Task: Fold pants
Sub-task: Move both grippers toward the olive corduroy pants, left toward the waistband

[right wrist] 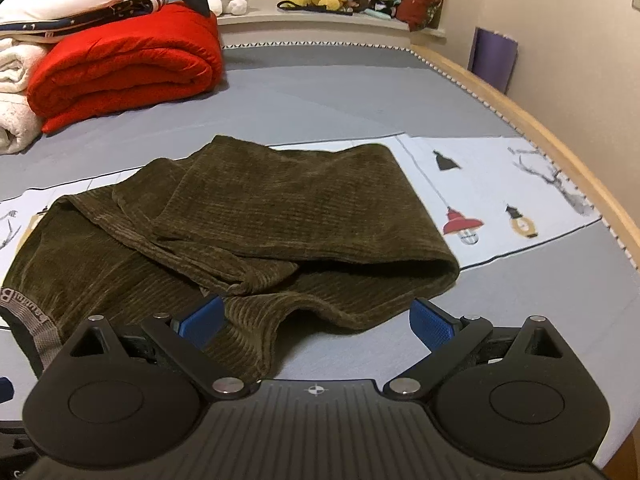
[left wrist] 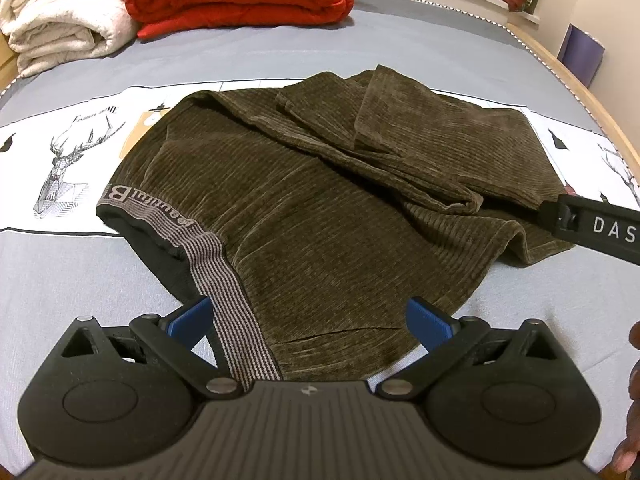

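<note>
Here your pants (left wrist: 320, 216) lie rumpled on the bed (left wrist: 360, 40), legs doubled back. Both tongs, left (left wrist: 308, 320) and right (right wrist: 316, 322), gape empty at the near edge. Soft, limp corduroy: pinch the waistband (left wrist: 224, 280) and a thick hem.

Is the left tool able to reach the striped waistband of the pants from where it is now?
Probably yes. The left tool is open, and the waistband runs just ahead between its fingers, beside the left one. Nothing lies over that part of the pants.
</note>
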Demonstrator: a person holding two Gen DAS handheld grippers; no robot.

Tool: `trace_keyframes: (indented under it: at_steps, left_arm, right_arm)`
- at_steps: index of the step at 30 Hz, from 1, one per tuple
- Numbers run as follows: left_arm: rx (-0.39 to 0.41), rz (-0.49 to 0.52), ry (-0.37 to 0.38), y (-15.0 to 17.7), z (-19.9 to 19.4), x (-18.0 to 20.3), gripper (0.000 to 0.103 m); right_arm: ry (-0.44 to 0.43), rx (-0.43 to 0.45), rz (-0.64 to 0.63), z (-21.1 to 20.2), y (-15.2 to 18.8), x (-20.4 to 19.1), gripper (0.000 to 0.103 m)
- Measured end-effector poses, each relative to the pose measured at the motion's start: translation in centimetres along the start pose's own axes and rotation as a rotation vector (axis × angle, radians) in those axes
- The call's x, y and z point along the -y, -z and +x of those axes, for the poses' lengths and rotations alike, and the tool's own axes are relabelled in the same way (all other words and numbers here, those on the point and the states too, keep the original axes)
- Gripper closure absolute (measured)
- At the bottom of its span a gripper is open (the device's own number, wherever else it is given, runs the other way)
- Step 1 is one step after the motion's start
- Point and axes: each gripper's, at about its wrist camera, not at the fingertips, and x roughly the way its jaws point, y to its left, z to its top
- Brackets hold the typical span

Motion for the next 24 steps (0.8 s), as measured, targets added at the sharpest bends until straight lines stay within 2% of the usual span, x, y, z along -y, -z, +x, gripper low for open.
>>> trace_keyframes:
  at_steps: [17,21,24]
  left_arm:
    - [-0.026,-0.01,0.002,0.3,0.5,-0.5,0.0]
    - [-0.091,-0.062,0.032,0.4,1.5,-1.6,0.0]
    - [-0.132,-0.102,0.018,0.6,2.4,-2.8,0.001]
  right_arm:
    - [-0.084,-0.063,0.036,0.6,0.1,-0.1,0.004]
    - [-0.104,-0.082,0.044,0.9,0.1,-0.2,0.014]
    - [-0.134,-0.106,0.082,1.3,0.0,0.2,0.022]
